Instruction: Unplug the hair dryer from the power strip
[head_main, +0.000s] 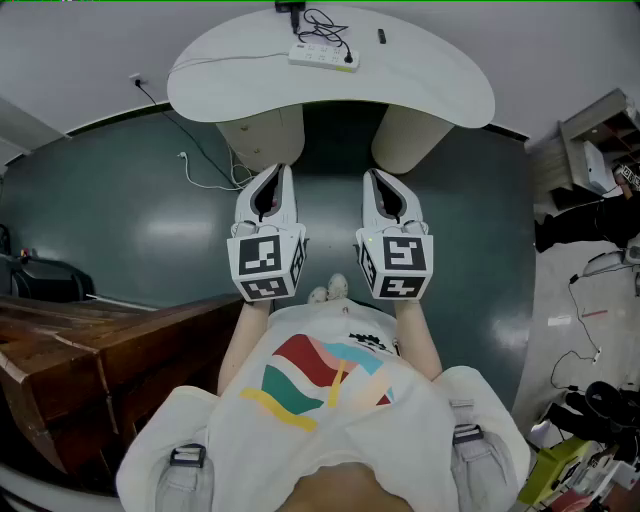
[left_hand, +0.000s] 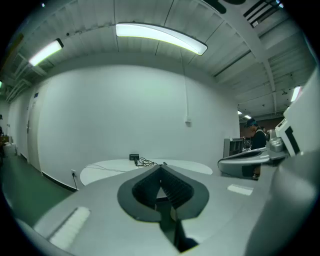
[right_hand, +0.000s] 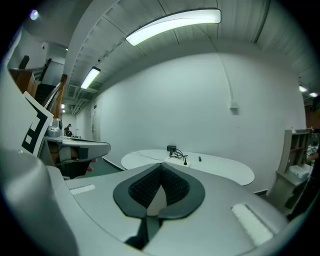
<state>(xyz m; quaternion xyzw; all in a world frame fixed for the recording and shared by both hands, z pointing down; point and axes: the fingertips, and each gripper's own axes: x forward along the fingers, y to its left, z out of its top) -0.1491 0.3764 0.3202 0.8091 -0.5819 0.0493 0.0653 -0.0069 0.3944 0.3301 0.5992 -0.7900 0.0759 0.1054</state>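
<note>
A white power strip (head_main: 322, 55) lies on the far oval white table (head_main: 440, 80). The black hair dryer (head_main: 291, 12) rests behind it, and its coiled black cord (head_main: 325, 25) runs to a plug at the strip's right end. In the right gripper view the strip (right_hand: 176, 158) and dryer (right_hand: 171, 148) look small and distant. My left gripper (head_main: 272, 172) and right gripper (head_main: 380, 177) are held side by side over the dark floor, well short of the table. Both are shut with nothing between the jaws. The left gripper view shows the dryer (left_hand: 134, 157) beyond the closed tips.
Two pale table legs (head_main: 262, 140) stand under the table. A wall socket with a thin white cable (head_main: 135, 78) is at the left, dark wooden furniture (head_main: 80, 350) is near left, and shelving and clutter (head_main: 600, 150) are at the right. A small black item (head_main: 381, 36) lies on the table. A person (left_hand: 255, 137) stands far off.
</note>
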